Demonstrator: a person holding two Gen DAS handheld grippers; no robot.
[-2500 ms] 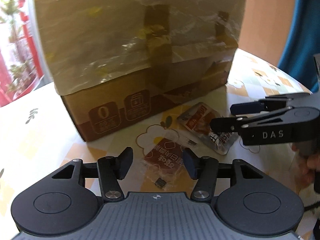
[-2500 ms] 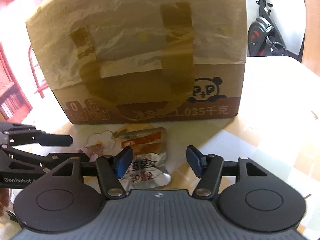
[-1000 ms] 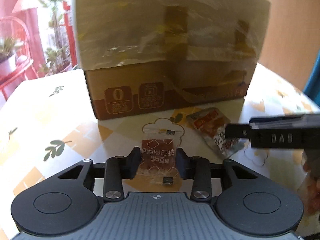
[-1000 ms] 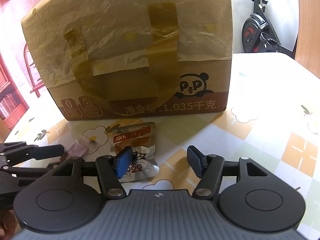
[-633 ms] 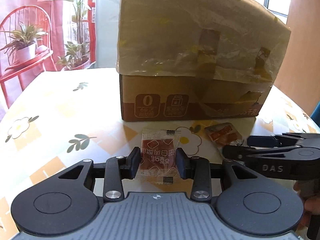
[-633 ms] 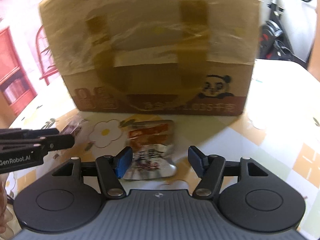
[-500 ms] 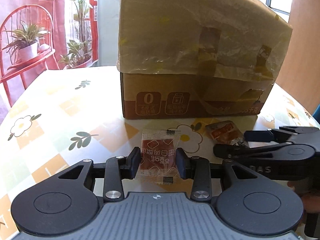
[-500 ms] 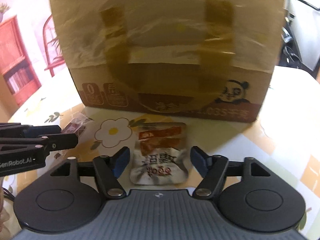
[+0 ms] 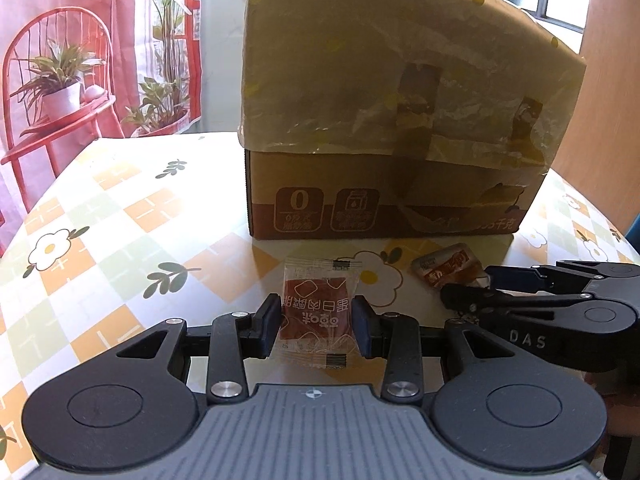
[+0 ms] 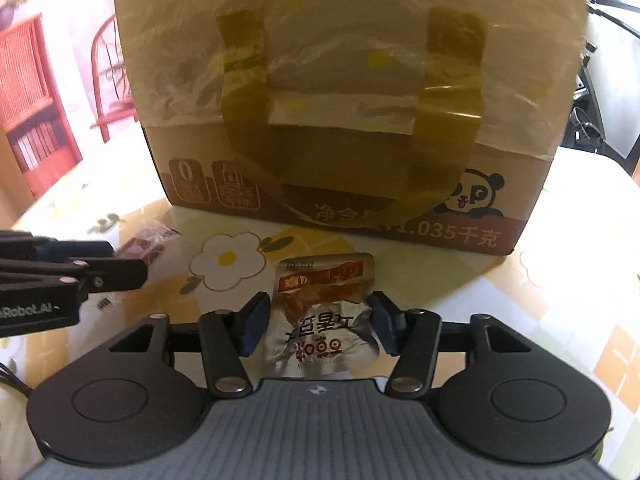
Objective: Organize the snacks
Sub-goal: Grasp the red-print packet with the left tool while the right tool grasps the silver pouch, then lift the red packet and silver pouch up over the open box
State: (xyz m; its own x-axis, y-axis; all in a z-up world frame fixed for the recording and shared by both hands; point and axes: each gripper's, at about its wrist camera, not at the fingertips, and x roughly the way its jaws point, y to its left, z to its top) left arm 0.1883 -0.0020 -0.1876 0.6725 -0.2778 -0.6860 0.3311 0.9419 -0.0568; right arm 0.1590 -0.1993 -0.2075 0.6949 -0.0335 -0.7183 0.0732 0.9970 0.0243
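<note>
My left gripper [image 9: 315,326] is shut on a clear snack packet with a red label [image 9: 316,314] and holds it above the table. My right gripper [image 10: 318,324] has closed onto a silver and orange snack packet [image 10: 326,312], both fingers touching its sides. The same silver packet shows in the left wrist view [image 9: 450,270] under the right gripper's fingers [image 9: 516,276]. A tall cardboard box [image 9: 396,120] wrapped in tape and plastic stands just behind; its top is out of view. The left gripper's fingers [image 10: 80,268] show at the left of the right wrist view.
The table [image 9: 120,220] has a checked cloth with flower prints. A red chair with potted plants [image 9: 56,88] stands beyond the far left edge. An exercise bike [image 10: 600,80] is at the back right.
My left gripper closed on the clear packet and lifted it back from the box. My right gripper moved over the silver packet and its fingers closed in on it.
</note>
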